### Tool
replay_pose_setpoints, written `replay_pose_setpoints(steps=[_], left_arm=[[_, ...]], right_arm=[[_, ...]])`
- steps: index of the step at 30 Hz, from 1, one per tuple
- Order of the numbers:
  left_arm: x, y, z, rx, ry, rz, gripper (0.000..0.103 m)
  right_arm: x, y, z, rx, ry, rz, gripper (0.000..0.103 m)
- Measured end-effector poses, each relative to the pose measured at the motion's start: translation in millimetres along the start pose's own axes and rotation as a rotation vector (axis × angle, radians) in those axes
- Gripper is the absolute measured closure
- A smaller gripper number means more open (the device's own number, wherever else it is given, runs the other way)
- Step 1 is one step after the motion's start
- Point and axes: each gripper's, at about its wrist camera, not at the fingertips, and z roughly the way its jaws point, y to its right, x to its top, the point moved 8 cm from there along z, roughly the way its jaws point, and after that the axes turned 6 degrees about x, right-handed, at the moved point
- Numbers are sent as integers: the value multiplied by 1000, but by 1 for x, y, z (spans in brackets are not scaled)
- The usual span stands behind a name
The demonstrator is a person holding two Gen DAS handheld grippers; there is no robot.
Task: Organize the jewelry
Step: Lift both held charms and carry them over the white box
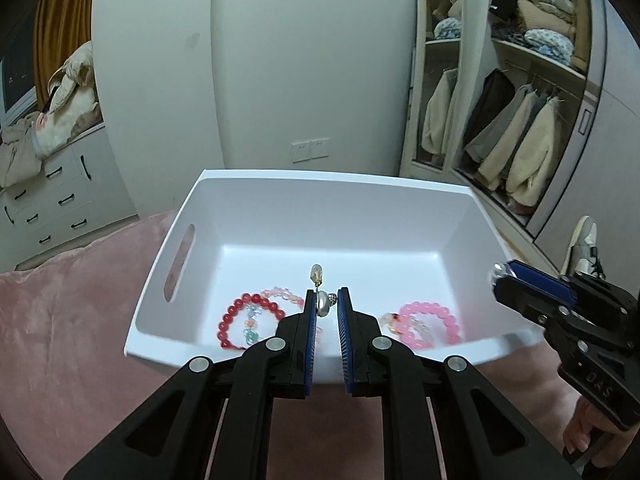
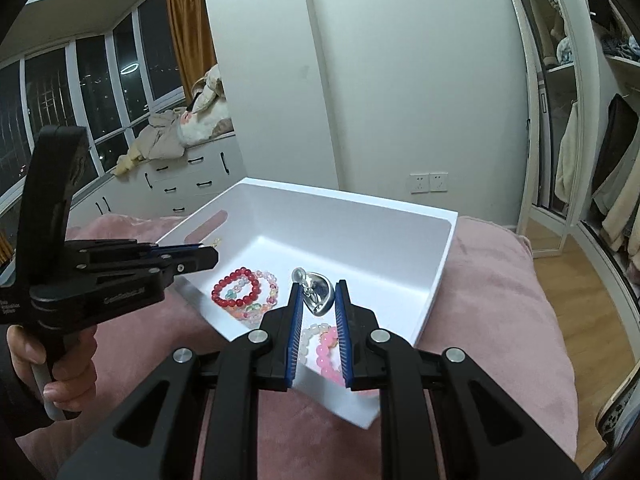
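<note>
A white bin sits on a pink blanket. Inside lie a red bead bracelet, a pale multicolour bracelet and a pink bead bracelet. My left gripper is shut on a pearl earring over the bin's near side. My right gripper is shut on a silver teardrop earring above the bin. The right gripper also shows in the left wrist view, and the left gripper in the right wrist view.
The pink blanket covers the bed around the bin. A white dresser with piled clothes stands at the left. An open wardrobe with hanging coats and a mirror stand at the right.
</note>
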Motion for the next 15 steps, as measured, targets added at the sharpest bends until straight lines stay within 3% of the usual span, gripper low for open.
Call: replay_pose_setpoints(steps=[15], left_arm=[[7,-1,57,45,-102,18,88]], right_arm=[[-4,0,34,-43,-62,-16,86]])
